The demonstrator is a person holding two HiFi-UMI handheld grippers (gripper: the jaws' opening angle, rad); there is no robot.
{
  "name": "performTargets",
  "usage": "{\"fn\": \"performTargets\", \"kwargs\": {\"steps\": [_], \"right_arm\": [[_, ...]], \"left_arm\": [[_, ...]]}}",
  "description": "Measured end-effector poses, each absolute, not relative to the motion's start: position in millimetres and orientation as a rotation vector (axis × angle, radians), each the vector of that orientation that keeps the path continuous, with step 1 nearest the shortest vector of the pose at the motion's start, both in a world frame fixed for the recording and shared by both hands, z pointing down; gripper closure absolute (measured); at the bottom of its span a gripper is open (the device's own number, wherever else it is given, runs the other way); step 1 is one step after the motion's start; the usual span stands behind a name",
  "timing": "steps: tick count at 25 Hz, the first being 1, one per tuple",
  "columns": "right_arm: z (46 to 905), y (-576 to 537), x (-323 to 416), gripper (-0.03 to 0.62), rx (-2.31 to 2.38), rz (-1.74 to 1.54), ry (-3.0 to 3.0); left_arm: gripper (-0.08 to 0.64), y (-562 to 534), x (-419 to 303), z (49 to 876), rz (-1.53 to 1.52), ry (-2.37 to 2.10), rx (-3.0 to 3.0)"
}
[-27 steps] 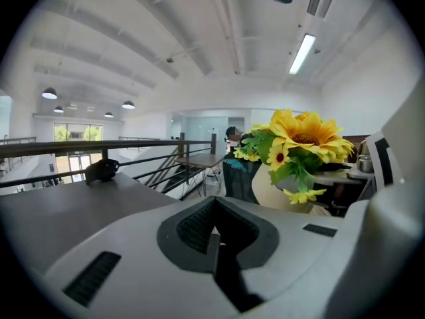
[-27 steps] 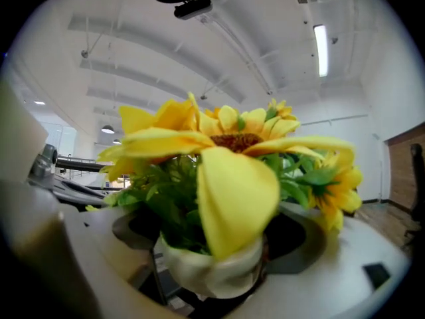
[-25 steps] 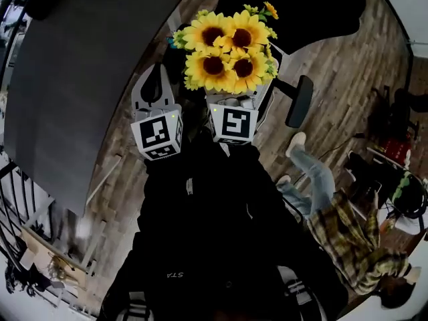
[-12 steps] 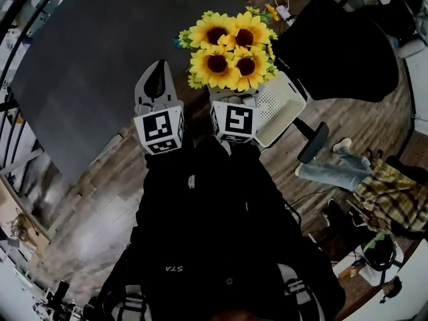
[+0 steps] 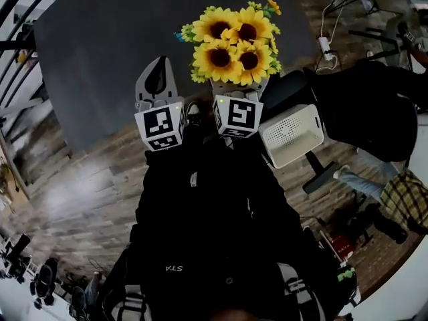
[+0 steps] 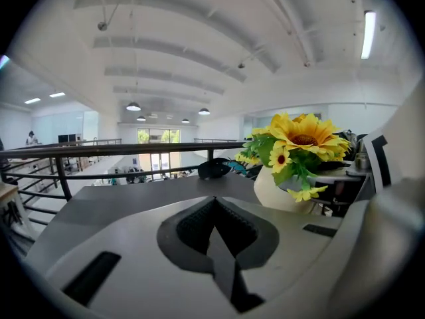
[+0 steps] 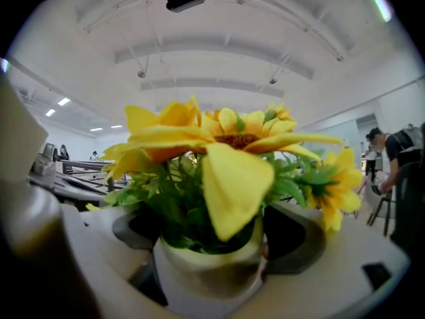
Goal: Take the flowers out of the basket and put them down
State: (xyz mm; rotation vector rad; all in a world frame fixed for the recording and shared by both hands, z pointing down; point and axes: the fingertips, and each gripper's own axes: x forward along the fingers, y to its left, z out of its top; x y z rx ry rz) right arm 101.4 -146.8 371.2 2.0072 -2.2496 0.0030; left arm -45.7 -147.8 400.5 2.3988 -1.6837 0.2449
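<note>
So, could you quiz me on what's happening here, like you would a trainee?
1. True or false: the flowers sit inside the basket.
2. What grips the flowers' pot? A) the right gripper B) a bare hand C) nothing
3. Fill in: the left gripper has its jaws ___ (open or shut), with nothing between them.

Key: 1 false, they are held up out of it; 2 A; 3 shut.
</note>
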Motion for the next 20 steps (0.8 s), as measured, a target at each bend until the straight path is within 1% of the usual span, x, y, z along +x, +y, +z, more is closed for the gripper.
{"fn": "performTargets", "kwargs": {"steps": [3,6,20], "right_arm": [[391.3,-165.5,60.8,0.126,1.921,0.022,-2.297],[409.9,-181.4,35.4,0.126,1.859,0.033,-2.330],[442.8,-195.3,42.4,0.126,1.661,0.066,-2.497]], "left_arm": [[0.560,-154.1,-88.4,418.4,0.252,-1.744,2.321],[0.560,-161.7,-113.5,432.6,0.263,-1.787,2.274],[0.560,-146.8,-91.2,450.8,0.316,-1.949,2.132]]}}
